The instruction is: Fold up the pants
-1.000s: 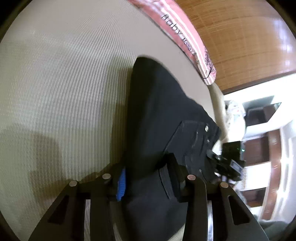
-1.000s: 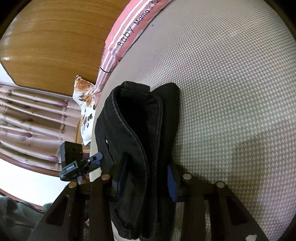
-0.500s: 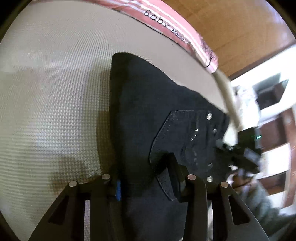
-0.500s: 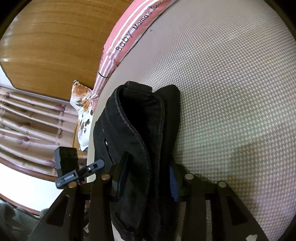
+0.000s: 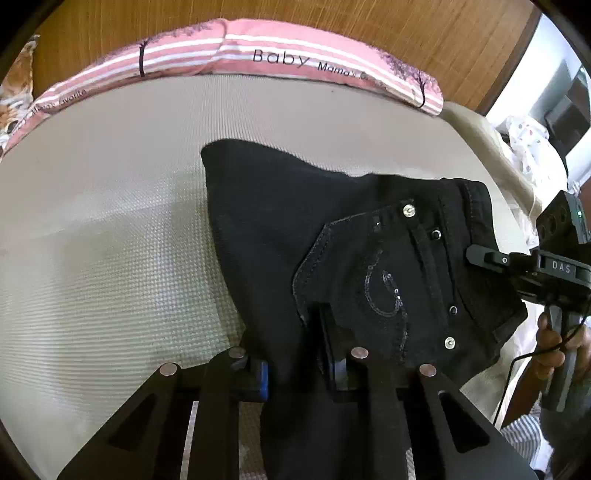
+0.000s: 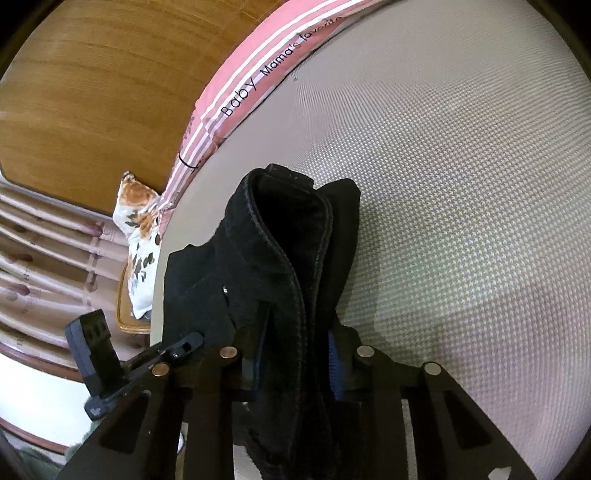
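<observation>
Pillow (image 5: pixel 236 51) — "Baby Mama's"; claw (image 5: pixel 561 267) — "DAS".

L gripper (image 5: pixel 297 350) fingers clamp black pants (image 5: pixel 332 236) on mattress (image 5: pixel 110 221); R gripper (image 5: pixel 491 256) at waistband.

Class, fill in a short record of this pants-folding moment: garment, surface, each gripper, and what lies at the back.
garment: black pants, bunched, pocket with sequins facing up
surface: beige mattress
left gripper: shut on pants
right gripper: shut on pants at the waistband
back: pink striped pillow against a wooden headboard
</observation>
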A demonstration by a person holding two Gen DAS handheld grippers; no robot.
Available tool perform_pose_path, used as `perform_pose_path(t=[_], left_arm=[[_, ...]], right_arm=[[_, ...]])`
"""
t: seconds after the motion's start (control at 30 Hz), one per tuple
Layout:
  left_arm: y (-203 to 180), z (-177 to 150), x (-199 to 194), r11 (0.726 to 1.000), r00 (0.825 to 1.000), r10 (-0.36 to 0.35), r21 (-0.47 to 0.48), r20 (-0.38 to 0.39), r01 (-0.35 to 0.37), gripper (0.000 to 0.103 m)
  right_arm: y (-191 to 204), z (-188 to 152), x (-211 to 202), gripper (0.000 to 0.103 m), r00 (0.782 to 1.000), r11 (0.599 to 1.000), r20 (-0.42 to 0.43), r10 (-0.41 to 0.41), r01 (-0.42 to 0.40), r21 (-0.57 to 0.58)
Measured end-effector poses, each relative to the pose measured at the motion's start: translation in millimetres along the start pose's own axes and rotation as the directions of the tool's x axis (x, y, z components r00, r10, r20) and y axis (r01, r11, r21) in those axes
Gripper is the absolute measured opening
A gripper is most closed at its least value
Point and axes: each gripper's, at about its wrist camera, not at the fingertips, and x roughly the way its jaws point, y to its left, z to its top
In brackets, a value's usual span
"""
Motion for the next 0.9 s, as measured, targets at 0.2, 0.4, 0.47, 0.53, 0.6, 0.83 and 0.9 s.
perform_pose_path(t=[0.2, 0.4, 0.47, 0.53, 0.6, 0.83, 0.9], left_arm=[[3.9, -7.3, -15.4, 1.000, 1.000, 0.001, 0.009, 0.019, -0.001, 0.018], [11.3, -14.2, -29.4, 1.000, 0.999, -0.003, -0.008, 0.038, 0.004, 0.018], [15.3, -15.3, -34.8, 1.000, 0.999, 0.000, -0.013, 0.048, 0.000, 0.017], [20.6, -15.7, -39.9, 1.000, 0.998, 0.005, -0.019, 0.057, -0.004, 0.017], [26.8, -18.5, -46.0, 1.000, 0.998, 0.010, -0.023, 0.064, -0.008, 0.017], [47.5, -17.6, -59.3, 0.998, 0.995, 0.045, -0.048, 0.090, -0.041, 0.017], [55.1, -14.7, -62.8, 0.997, 0.993, 0.057, -0.056, 0.101, -0.051, 0.017]], right_arm=[[21.1, -4.2, -2.1, 0.021, 1.000, 0.999, -0.002, -0.001, 0.001, -0.033], [35.4, -9.8, 5.0, 0.020, 1.000, 0.999, -0.015, 0.011, -0.012, -0.047], [39.3, -11.5, 7.6, 0.020, 1.000, 0.998, -0.020, 0.015, -0.016, -0.054], [43.7, -12.7, 11.7, 0.020, 0.999, 0.998, -0.027, 0.021, -0.023, -0.059], [49.1, -13.1, 17.7, 0.020, 0.999, 0.998, -0.035, 0.031, -0.033, -0.061], [70.7, -9.3, 41.7, 0.020, 0.996, 0.995, -0.063, 0.061, -0.066, -0.078], [78.0, -5.8, 50.3, 0.020, 0.995, 0.994, -0.071, 0.068, -0.074, -0.083]])
